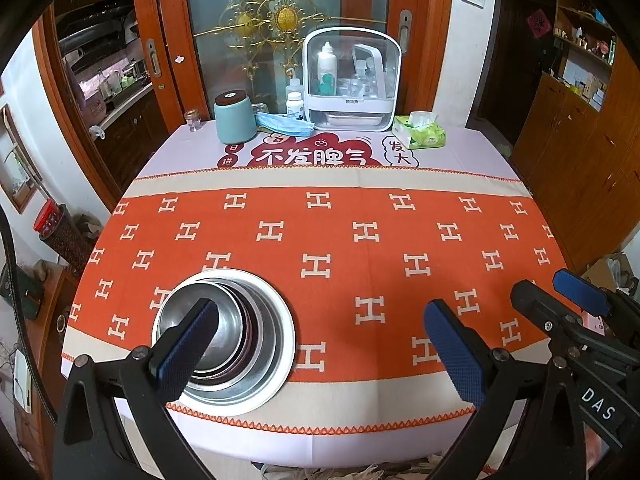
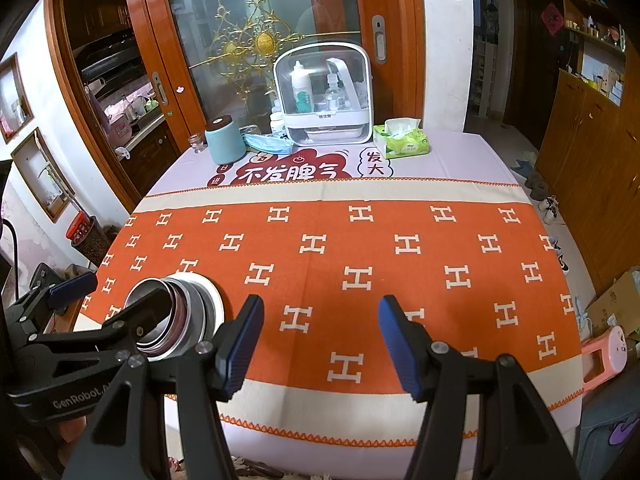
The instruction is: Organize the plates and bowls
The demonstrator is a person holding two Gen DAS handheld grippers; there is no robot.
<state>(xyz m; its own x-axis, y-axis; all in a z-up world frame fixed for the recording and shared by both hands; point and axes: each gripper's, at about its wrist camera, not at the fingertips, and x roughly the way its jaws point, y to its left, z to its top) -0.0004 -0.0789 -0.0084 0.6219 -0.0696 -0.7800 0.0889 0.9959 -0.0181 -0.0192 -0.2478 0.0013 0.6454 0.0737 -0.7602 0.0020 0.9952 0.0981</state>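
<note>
A stack of steel bowls (image 1: 240, 332) sits nested on a white plate (image 1: 276, 376) near the front left of the table. It also shows in the right wrist view (image 2: 188, 312). My left gripper (image 1: 320, 344) is open and empty; its left finger (image 1: 188, 344) hangs over the bowls and its right finger is well to their right. My right gripper (image 2: 320, 344) is open and empty above the orange cloth, to the right of the stack. It also shows at the right edge of the left wrist view (image 1: 560, 292).
An orange patterned cloth (image 1: 360, 248) covers the table. At the back stand a teal canister (image 1: 235, 117), a blue face mask (image 1: 284, 124), a white storage box with bottles (image 1: 352, 80) and a green tissue pack (image 1: 420, 131). Wooden cabinets (image 1: 580, 140) stand at right.
</note>
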